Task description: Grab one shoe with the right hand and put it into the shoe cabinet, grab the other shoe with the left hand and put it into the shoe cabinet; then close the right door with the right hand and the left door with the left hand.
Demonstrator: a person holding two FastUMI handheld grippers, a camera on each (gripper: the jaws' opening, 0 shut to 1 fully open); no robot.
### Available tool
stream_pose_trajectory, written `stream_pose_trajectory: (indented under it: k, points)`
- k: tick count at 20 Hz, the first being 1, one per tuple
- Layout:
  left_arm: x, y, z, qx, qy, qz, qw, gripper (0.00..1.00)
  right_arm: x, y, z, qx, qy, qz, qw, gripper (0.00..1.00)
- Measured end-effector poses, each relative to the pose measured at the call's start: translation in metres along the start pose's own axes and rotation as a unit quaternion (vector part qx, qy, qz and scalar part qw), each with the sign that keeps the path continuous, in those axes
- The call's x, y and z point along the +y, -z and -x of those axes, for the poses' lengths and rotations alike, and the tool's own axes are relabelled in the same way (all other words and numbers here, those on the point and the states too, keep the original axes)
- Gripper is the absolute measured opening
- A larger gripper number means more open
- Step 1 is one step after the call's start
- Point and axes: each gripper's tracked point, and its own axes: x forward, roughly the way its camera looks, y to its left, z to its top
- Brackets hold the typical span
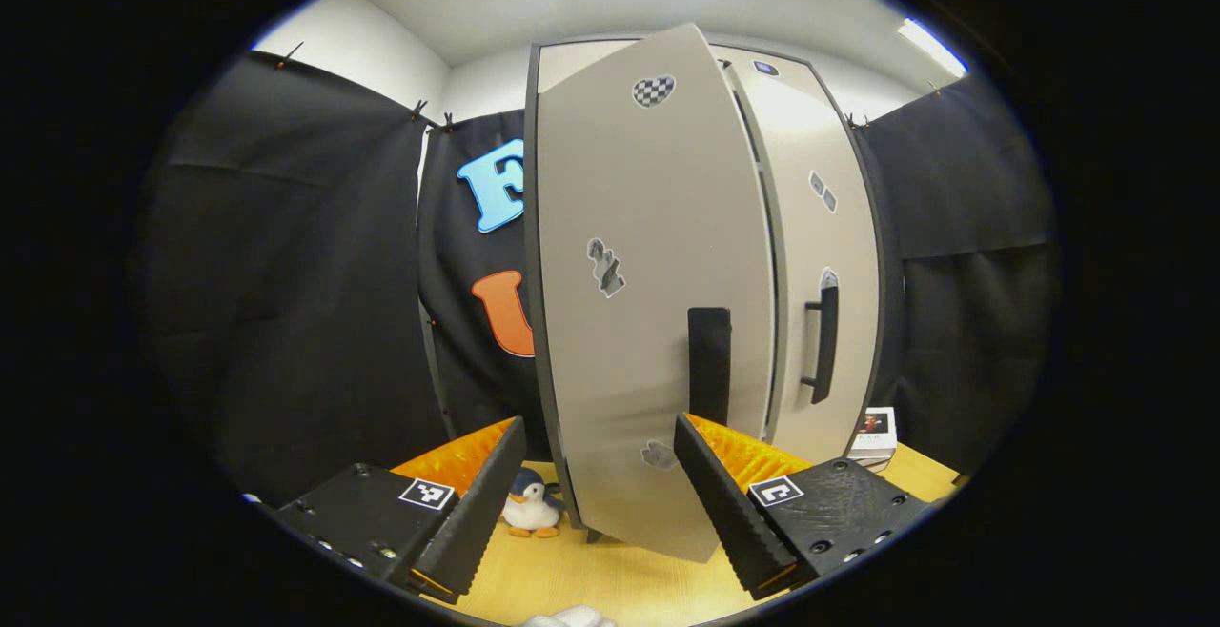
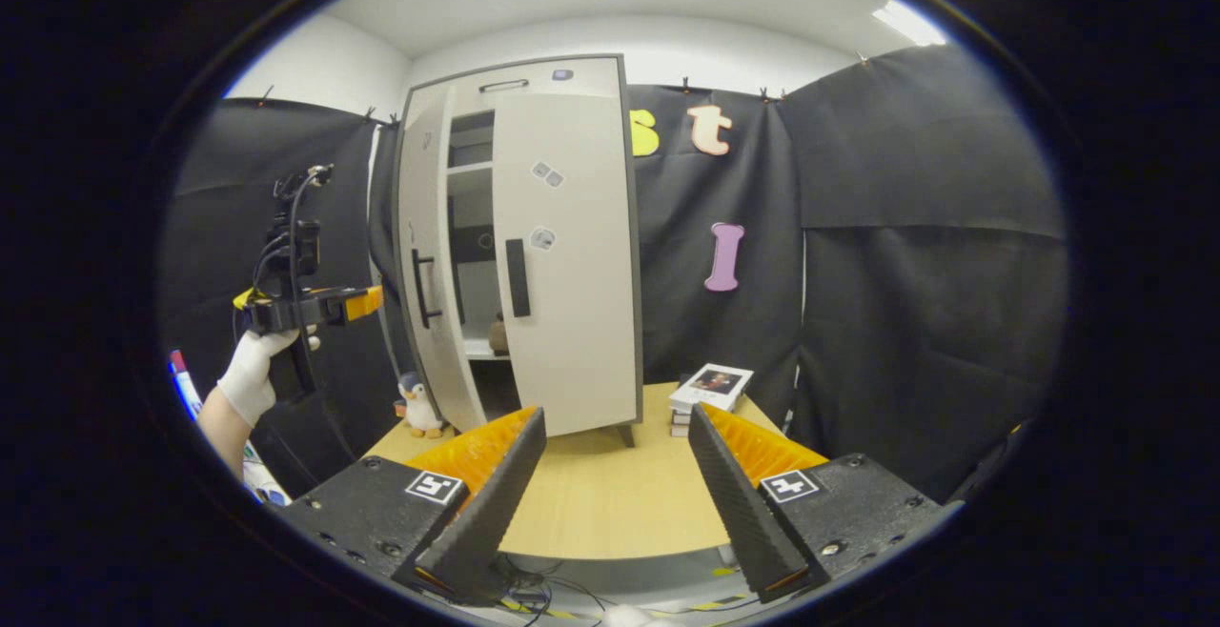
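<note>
Shoe cabinet, left gripper view: it stands upright on the bench, filling the middle ahead of the left gripper. Left door is swung partway out toward the camera, its free edge and black handle lying straight up from the gap between the fingers, a little toward the right one. Door's long axis is vertical, the handle's too. Jaws stand wide apart, nothing between them. Right door sits farther back and looks close to flush; its handle is also vertical. Plush penguin sits on the bench just beside the cabinet's left front corner; a stack of books lies near the bench's right edge beside the cabinet.

Right gripper view: cabinet seen from farther off, standing toward the back left of the bench. Right door looks nearly closed; left door stands ajar, with a strip of shelves showing between them. A small dark thing rests on a shelf in that strip, possibly a shoe; too small to tell. Right gripper hangs back past the bench's front edge, well apart from the cabinet, jaws spread with nothing in them. The other gripper, held in a gloved hand, is up beside the left door, outside its face.

Judgement: the left door is the step in hand. The left gripper is much the nearer, and the door lies dead ahead of it, so a forward push on the panel near the handle edge should swing it home.
</note>
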Motion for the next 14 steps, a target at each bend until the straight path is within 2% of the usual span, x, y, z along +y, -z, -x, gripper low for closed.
stream_pose_trajectory:
  k: [5,6,7,14]
  points:
    - [-0.021,0.003,0.077,0.012,-0.007,0.012,1.000,0.96,-0.023,-0.021,0.006,-0.015,-0.022,0.004,1.000,0.98]
    - [-0.025,0.002,0.093,0.013,-0.009,0.013,1.000,1.00,-0.028,-0.024,0.007,-0.019,-0.023,0.002,1.000,0.98]
    - [-0.028,0.002,0.110,0.012,-0.010,0.014,1.000,0.96,-0.033,-0.027,0.008,-0.023,-0.024,0.000,0.999,0.98]
    - [-0.053,0.015,0.229,0.019,-0.025,0.013,0.999,0.96,-0.062,-0.027,0.034,-0.033,-0.029,-0.016,0.999,0.99]
